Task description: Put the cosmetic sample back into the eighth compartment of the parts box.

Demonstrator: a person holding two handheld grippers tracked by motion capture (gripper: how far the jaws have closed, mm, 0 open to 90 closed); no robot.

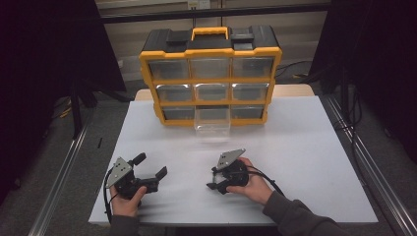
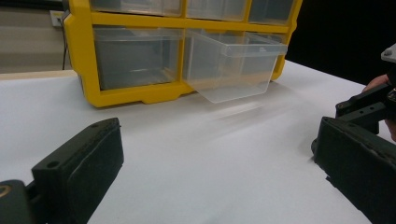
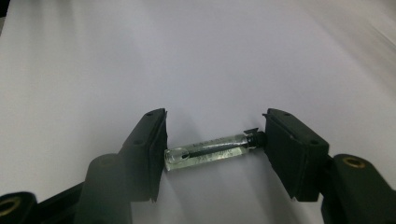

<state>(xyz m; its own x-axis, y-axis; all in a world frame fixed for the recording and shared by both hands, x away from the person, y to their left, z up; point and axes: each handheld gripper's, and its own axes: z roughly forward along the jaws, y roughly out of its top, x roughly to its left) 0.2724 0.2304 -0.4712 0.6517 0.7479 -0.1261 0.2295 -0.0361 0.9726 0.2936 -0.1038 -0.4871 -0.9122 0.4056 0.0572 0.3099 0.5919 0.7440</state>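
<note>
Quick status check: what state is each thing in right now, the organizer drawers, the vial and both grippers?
Parts organizer: upright at the table's far side.
Bottom middle drawer: pulled out, looks empty.
Other drawers: pushed in.
Clear vial: clamped end to end, lying level.
Right gripper: shut on the vial.
Left gripper: open, nothing between its jaws.

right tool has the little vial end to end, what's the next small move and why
Probably lift the right tool straight up a little. Its pads press both ends of the clear vial, which lies low over the white table, and the open bottom-middle drawer of the yellow organizer stands ahead.
</note>
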